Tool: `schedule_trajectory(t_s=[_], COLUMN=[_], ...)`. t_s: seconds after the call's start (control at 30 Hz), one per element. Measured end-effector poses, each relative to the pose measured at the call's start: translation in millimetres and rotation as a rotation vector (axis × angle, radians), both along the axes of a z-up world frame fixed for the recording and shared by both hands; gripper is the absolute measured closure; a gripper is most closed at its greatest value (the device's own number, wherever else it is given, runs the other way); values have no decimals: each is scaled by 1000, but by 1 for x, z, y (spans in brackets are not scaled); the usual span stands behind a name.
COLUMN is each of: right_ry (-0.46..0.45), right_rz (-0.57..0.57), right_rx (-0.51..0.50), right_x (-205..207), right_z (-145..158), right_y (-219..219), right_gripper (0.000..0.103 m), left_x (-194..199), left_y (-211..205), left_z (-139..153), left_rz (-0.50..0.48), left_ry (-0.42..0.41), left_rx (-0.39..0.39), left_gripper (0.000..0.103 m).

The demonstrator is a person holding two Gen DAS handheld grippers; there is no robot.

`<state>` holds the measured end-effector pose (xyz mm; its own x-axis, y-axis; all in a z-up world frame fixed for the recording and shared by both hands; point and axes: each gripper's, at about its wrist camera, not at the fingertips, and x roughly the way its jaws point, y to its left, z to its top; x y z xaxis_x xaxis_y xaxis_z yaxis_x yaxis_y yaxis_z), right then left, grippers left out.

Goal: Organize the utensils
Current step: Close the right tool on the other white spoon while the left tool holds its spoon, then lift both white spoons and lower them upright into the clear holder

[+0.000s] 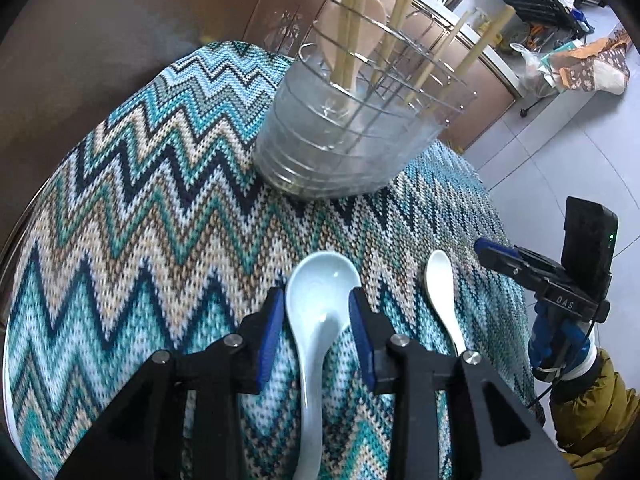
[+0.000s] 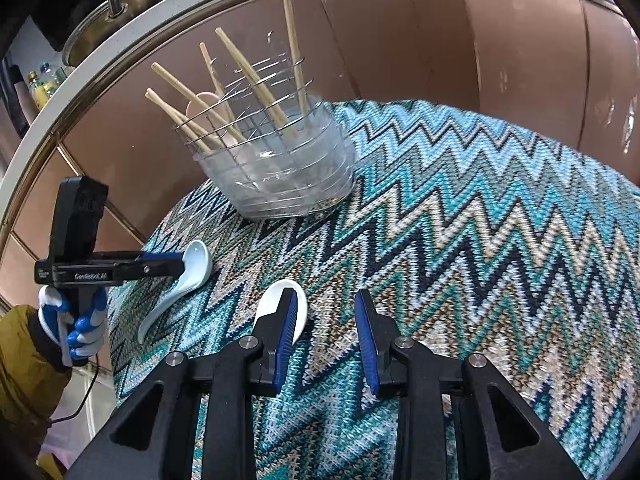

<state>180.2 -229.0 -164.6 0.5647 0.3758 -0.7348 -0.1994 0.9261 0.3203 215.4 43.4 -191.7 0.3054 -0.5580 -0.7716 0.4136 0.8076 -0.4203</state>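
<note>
Left fingers (image 1: pixel 316 316): part open around the pale blue spoon (image 1: pixel 320 312) lying on the table (image 1: pixel 140 200), lower centre, pads clear of it. Right fingers (image 2: pixel 326 332): part open, empty; white spoon (image 2: pixel 276 300) beside their left pad. Utensil holder (image 2: pixel 276 168) upper centre.

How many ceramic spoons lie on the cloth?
2: a pale blue spoon between the left gripper fingers, and a white spoon beside the right gripper. None seems hidden.

You had a zigzag cloth (image 2: pixel 460 240) in teal and tan under everything, brown cabinet doors (image 2: pixel 400 40) curving behind it, a steel sink (image 2: pixel 116 20) above, and grey floor tiles (image 1: pixel 560 152) beside.
</note>
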Motion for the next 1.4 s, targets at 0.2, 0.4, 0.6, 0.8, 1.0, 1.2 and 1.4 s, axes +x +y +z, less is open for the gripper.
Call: schedule_trajectory(t_s=[0.2,0.4,0.6,0.8,1.0,1.2,1.4], right_ry=[66,109,150,149,84,-17,-166], right_rz=[70,125,173,200,185,168,112], right_rx=[36,46,34,0,-49,-106,-165], right_x=[20,36,49,53,39,9,-11], right_z=[-17,-27,-35,-35,-16,21,76], right_y=[10,18,27,39,46,52,52], right_gripper=[73,73,75,98,98,98,98], left_x=[13,18,11,-4,-30,-57,-79], left_y=[-6,-7,-13,-24,-15,-4,0], left_z=[-3,-4,-5,-6,15,51,116], left_rz=[-45,-61,-54,-18,55,121,200], left_ry=[13,19,-26,-80,-155,-247,-414], left_rx=[20,15,46,72,78,60,36], left_gripper=[72,86,95,96,96,96,96])
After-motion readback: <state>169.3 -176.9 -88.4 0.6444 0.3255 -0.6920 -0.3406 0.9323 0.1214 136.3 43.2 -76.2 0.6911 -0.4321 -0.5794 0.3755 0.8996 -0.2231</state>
